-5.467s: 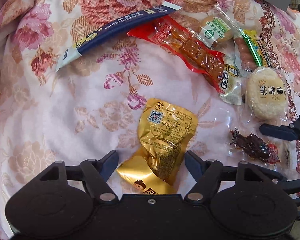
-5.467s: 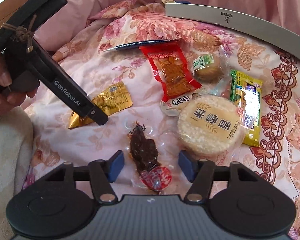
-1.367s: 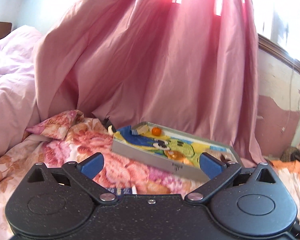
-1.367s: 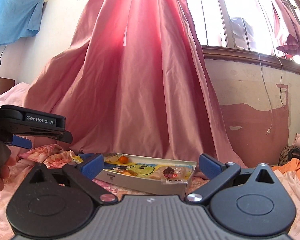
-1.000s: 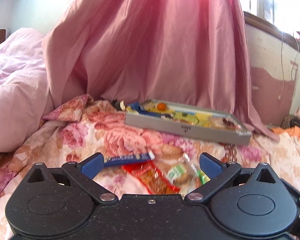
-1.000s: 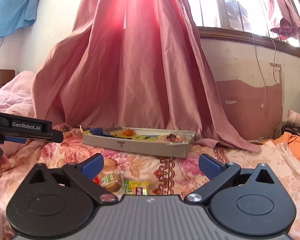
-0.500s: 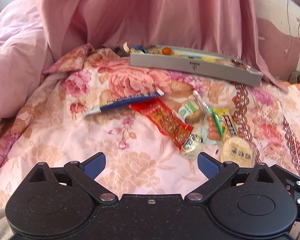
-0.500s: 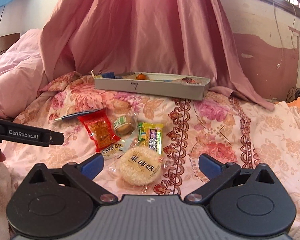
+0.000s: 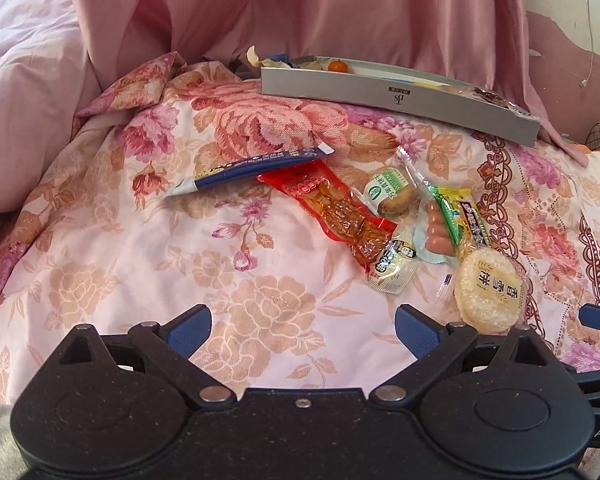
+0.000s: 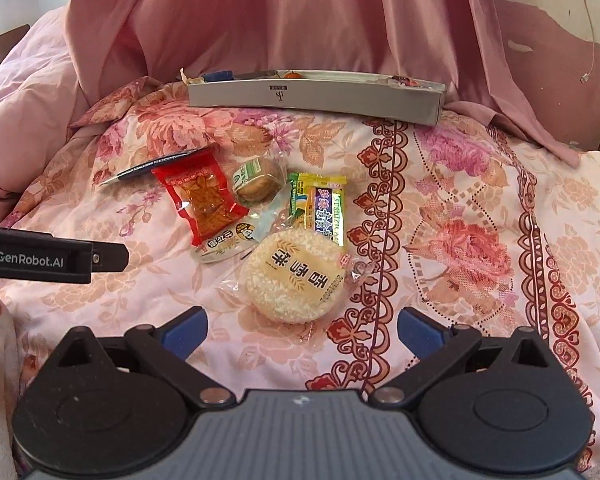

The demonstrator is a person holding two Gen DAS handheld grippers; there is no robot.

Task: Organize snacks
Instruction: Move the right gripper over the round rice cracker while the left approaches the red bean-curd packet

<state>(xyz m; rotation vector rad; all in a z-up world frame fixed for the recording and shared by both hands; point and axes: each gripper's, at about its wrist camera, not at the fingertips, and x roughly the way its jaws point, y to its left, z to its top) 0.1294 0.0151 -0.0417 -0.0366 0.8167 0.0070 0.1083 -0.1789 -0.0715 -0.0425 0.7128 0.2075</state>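
Several snack packs lie on a floral bedspread: a blue stick pack (image 9: 252, 170), a red tofu pack (image 9: 336, 212) (image 10: 202, 198), a small green-label cake (image 9: 394, 196) (image 10: 256, 184), a sausage pack (image 9: 436, 226), a yellow-green bar (image 10: 322, 206) and a round rice cracker (image 9: 488, 290) (image 10: 296, 276). A grey tray (image 9: 400, 96) (image 10: 316, 96) at the far edge holds snacks and an orange. My left gripper (image 9: 302, 330) is open and empty, short of the packs. My right gripper (image 10: 302, 330) is open and empty, just before the rice cracker.
A pink curtain (image 10: 280, 20) hangs behind the tray. A pink duvet (image 9: 24, 92) is heaped at the left. The left gripper's body (image 10: 40, 258) shows at the left of the right wrist view. The bedspread (image 10: 480, 240) lies flat right of the snacks.
Both grippers have tilted down from facing the curtain and tray and drawn back toward the near snacks. The gold pack and the dark dried-meat pack are gone from the bedspread.
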